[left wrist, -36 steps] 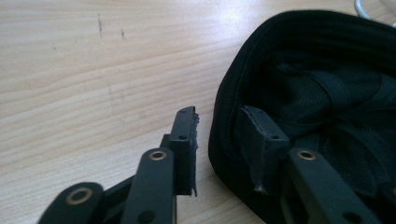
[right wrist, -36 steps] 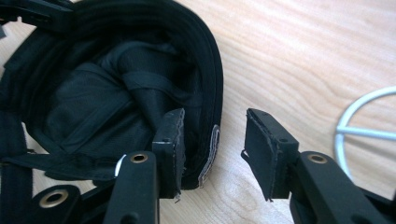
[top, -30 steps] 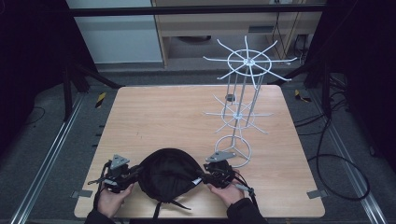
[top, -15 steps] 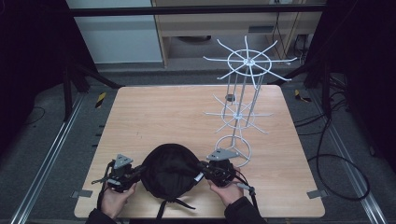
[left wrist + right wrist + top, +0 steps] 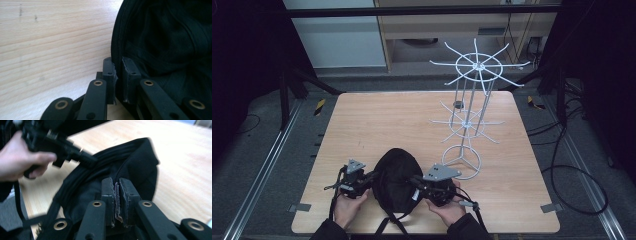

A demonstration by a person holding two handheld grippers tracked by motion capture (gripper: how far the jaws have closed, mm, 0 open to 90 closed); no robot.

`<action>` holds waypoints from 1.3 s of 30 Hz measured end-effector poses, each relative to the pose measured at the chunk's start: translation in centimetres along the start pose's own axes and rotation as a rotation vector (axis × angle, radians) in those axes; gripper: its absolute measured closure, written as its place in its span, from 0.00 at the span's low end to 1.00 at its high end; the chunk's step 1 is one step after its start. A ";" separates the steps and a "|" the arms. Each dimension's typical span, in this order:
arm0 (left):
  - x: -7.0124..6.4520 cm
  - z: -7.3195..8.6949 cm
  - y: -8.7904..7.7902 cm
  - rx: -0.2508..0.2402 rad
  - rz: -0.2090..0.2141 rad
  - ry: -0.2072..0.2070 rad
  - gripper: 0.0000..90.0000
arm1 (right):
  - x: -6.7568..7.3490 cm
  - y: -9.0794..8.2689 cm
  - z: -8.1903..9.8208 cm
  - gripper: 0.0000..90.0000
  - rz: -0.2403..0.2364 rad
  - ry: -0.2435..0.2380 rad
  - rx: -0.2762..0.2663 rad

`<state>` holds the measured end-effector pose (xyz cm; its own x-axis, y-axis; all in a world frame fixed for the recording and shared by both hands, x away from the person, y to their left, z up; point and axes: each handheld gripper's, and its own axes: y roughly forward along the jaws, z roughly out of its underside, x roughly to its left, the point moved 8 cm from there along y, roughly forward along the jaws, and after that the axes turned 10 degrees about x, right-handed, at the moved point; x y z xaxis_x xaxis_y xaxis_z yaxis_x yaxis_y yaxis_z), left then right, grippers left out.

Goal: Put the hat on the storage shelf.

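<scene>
A black cap (image 5: 396,179) is held over the near edge of the wooden worktop (image 5: 387,120), between the two hands, w/ its strap hanging off toward the person. The left hand-held gripper (image 5: 373,176) is seen clamped on the cap's left rim; in the left gripper view the fabric edge (image 5: 117,67) is pinched between nearly closed pads, jaws having just been closing. The right hand-held gripper (image 5: 414,180) is likewise clamped on the opposite rim; in the right gripper view the pads are pressed together on the black fabric (image 5: 135,162), jaws also just closed in. A white wire display rack (image 5: 469,117) is stood upright at the right, just beyond the right hand-held gripper, apart from the cap.
</scene>
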<state>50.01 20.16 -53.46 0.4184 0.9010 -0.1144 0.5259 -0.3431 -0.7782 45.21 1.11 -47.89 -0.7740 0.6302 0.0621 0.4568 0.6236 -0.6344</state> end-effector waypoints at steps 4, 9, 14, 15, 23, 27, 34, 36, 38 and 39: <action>0.1 -0.2 0.0 -0.004 0.006 0.007 0.90 | 0.0 0.8 0.8 0.91 0.027 -0.011 0.035; 0.5 -0.3 -0.5 -0.019 0.023 0.012 0.85 | -0.8 0.7 1.1 0.91 0.046 0.026 0.037; 0.8 -1.2 -2.4 -0.092 0.043 0.005 0.70 | -1.4 0.5 1.4 0.92 0.084 0.040 0.028; 0.9 -1.4 -3.0 -0.108 0.042 0.009 0.68 | -1.5 0.5 1.4 0.92 0.088 0.045 0.025; -1.5 -2.8 -5.5 -0.187 0.127 0.024 0.59 | -1.4 0.5 1.6 0.91 0.089 0.046 0.025; -3.2 -3.6 -4.7 -0.172 0.153 0.042 0.53 | -1.2 0.6 1.7 0.90 0.076 0.039 0.026; -5.9 -4.8 -3.3 -0.153 0.203 0.050 0.47 | -1.0 0.8 1.8 0.89 0.064 0.031 0.029; -6.5 -4.9 -3.0 -0.151 0.195 0.058 0.46 | -0.9 0.8 1.8 0.89 0.061 0.028 0.031; -7.0 -5.1 -2.7 -0.144 0.200 0.054 0.45 | -0.8 0.9 1.9 0.89 0.059 0.025 0.031; -7.2 -5.2 -2.5 -0.140 0.204 0.054 0.44 | -0.7 0.9 1.9 0.89 0.055 0.023 0.033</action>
<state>49.52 13.20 -47.46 0.5630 0.7954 -0.2245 0.5226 -0.5530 -0.6489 45.38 0.34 -49.97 -0.7375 0.6739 0.0437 0.4837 0.5723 -0.6622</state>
